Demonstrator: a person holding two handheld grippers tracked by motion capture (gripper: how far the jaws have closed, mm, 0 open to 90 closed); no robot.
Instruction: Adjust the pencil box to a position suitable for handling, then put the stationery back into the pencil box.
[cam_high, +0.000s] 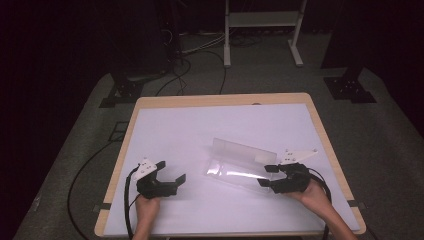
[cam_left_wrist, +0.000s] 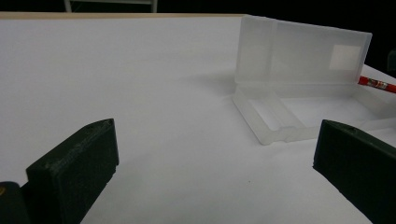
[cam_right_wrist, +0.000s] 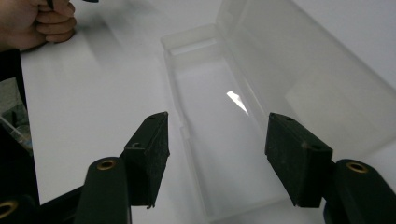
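Note:
A clear plastic box (cam_high: 234, 165) lies on the white table sheet (cam_high: 200, 130), its hinged lid (cam_high: 242, 149) standing up along the far side. My right gripper (cam_high: 266, 176) is at the box's right end, open, jaws held above the empty tray (cam_right_wrist: 219, 121) and touching nothing. My left gripper (cam_high: 171, 171) rests to the left of the box, open and empty. The left gripper view looks past its jaws (cam_left_wrist: 215, 140) at the box (cam_left_wrist: 299, 93), well ahead. A red pencil (cam_left_wrist: 373, 83) lies past the box's far end.
The sheet covers a wooden table whose rim (cam_high: 220, 100) shows at the back. Cables (cam_high: 90, 170) trail across the grey floor on the left. A white frame (cam_high: 262, 30) and black stands (cam_high: 125, 90) stand beyond the table. The person's other hand (cam_right_wrist: 32, 21) is far left.

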